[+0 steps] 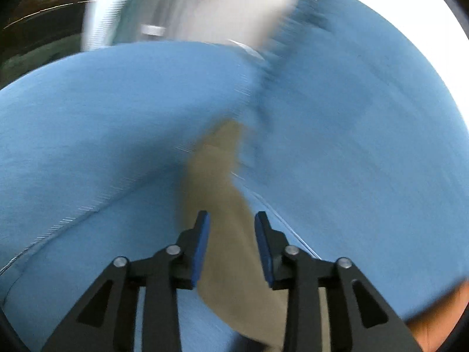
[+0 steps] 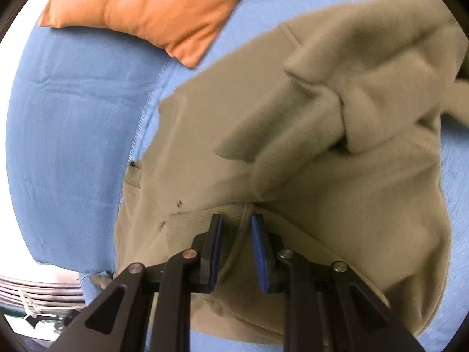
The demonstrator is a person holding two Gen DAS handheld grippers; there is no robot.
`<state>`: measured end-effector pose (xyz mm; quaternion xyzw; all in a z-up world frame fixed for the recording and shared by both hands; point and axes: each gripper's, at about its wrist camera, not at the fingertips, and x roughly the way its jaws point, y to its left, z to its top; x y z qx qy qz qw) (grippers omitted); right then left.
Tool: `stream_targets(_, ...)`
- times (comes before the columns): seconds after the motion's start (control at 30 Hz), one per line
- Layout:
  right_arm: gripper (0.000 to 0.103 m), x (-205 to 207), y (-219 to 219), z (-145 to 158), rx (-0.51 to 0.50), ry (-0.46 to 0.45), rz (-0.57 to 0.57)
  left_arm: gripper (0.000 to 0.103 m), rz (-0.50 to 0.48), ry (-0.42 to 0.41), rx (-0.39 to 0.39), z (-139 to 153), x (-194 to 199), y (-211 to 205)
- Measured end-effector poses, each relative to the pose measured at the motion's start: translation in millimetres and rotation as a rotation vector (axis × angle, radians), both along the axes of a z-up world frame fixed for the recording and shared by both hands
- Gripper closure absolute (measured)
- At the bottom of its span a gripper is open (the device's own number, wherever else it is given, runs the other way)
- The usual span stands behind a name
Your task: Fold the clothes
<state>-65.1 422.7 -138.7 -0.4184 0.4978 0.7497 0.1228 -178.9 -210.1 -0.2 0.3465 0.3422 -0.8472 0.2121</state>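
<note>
Left wrist view is heavily motion-blurred; the upper background is a pale smear with what may be a white ribbed hose, not identifiable with confidence. The blue sofa [image 1: 337, 146] fills most of that frame, its stitched seams streaked by blur. Only a narrow strip of the olive garment [image 1: 222, 199] shows there, running between cushions and passing under the left gripper [image 1: 231, 220], whose fingers stand apart with nothing between them. Right wrist view is sharper and shows what the left does not: the garment [image 2: 293, 146] lies crumpled on the sofa seat [image 2: 73, 146], its right edge cut off by the frame. The right gripper [image 2: 234, 226] sits at a ribbed hem; fingers slightly apart with fabric between them, whether clamped I cannot tell. An orange leather cushion [image 2: 152, 8] rests on the sofa, its top cropped.
</note>
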Motion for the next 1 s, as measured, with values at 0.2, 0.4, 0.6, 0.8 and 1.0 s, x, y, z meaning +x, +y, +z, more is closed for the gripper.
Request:
stream_targets(0.2, 0.083, -8.6, -13.1, 30.2, 0.122, 0.100, 0.057, 0.065, -0.440, -0.124, 0.195, -37.0, -15.7, 72.0)
stream_targets(0.4, 0.083, -15.2, -20.8, 47.2, 0.214, 0.127, 0.104, 0.065, -0.907, -0.292, -0.019, -54.9, 1.9, 169.8)
stream_targets(0.6, 0.083, -6.7, -13.1, 49.3, 0.231, 0.116, 0.071, 0.065, -0.647, -0.264, 0.054, -57.9, 7.5, 114.4)
stream_targets(0.8, 0.083, -5.3, -8.9, 43.6, 0.230, 0.098, 0.046, 0.065, -0.526, -0.311, 0.250, -87.0, 8.2, 82.8)
stream_targets(1.0, 0.083, -4.4, -5.2, 40.1, 0.225, 0.088, 0.024, 0.065, -0.603, -0.360, 0.318, -106.3, 10.5, 106.5)
